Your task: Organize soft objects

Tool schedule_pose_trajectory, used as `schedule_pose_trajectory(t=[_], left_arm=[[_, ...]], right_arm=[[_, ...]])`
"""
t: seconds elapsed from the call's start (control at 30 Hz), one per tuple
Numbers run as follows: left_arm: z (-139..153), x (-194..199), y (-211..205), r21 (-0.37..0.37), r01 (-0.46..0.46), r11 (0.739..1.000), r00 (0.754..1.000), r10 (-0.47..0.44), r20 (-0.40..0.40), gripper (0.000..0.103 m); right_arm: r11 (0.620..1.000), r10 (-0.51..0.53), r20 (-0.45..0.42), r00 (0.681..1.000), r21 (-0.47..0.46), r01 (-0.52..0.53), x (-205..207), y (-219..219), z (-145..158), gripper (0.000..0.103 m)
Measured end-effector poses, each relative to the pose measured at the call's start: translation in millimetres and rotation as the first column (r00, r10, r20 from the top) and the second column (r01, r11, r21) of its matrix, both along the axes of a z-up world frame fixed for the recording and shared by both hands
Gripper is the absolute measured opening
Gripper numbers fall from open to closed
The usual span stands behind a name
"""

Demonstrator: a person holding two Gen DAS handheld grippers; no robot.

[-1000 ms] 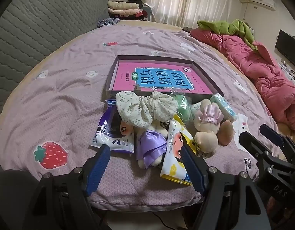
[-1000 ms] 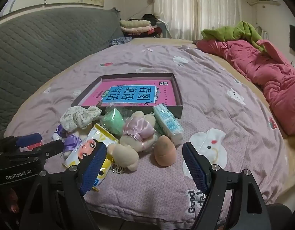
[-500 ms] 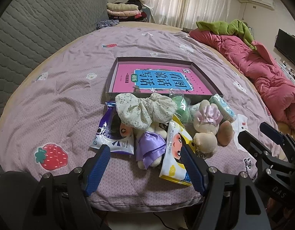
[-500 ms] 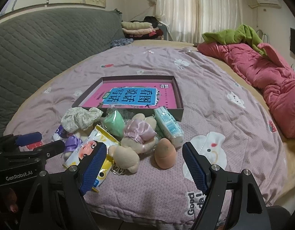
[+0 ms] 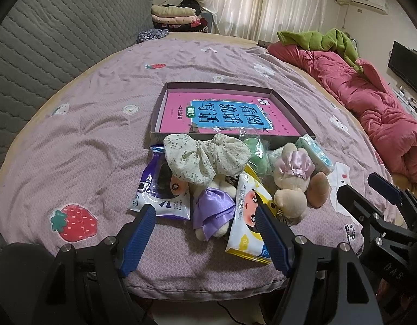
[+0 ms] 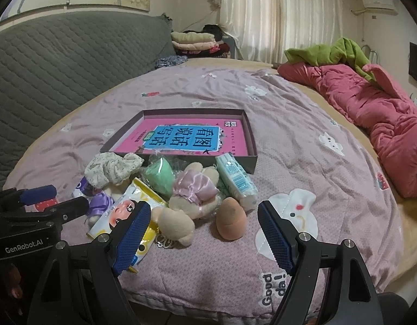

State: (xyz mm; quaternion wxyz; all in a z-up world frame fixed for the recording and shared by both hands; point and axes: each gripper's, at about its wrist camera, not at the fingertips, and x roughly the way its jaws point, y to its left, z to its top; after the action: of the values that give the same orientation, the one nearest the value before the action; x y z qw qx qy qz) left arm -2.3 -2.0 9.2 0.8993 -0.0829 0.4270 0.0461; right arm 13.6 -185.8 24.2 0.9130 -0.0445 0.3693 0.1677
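Observation:
A pile of soft things lies on the purple bedspread (image 5: 81,146) in front of a shallow box (image 5: 165,103) holding a pink book (image 5: 224,116). In the pile are a floral scrunchie (image 5: 203,157), a purple-dressed doll (image 5: 214,211), a pink-dressed plush doll (image 6: 192,192), a green sponge (image 6: 158,176), an orange sponge (image 6: 230,220), a yellow tissue pack (image 5: 249,222), a blue-white pack (image 5: 159,192) and a teal tissue pack (image 6: 237,181). My left gripper (image 5: 205,233) is open, just short of the purple doll. My right gripper (image 6: 203,233) is open, just short of the orange sponge.
A crumpled pink quilt (image 6: 371,108) with a green cloth (image 6: 330,51) lies along the bed's right side. A grey quilted headboard (image 5: 46,40) stands at the left. Folded clothes (image 6: 197,42) are stacked at the back by the curtains.
Both grippers have drifted slightly back and up, so the pile sits a little farther and lower in view. Nothing in the pile has moved. Both stay open.

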Motion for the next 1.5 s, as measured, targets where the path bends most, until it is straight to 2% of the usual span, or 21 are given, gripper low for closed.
schedule_pose_trajectory(t=[1.27, 1.5], left_arm=[[1.1, -0.9, -1.4, 0.002, 0.006, 1.0, 1.0, -0.006, 0.018, 0.075], [-0.4, 3.3, 5.1, -0.03, 0.005, 1.0, 1.0, -0.004, 0.023, 0.075]], right_arm=[[1.0, -0.018, 0.002, 1.0, 0.0, 0.018, 3.3, -2.6, 0.0, 0.082], [0.999, -0.043, -0.008, 0.999, 0.01, 0.043, 7.5, -8.8, -2.0, 0.082]])
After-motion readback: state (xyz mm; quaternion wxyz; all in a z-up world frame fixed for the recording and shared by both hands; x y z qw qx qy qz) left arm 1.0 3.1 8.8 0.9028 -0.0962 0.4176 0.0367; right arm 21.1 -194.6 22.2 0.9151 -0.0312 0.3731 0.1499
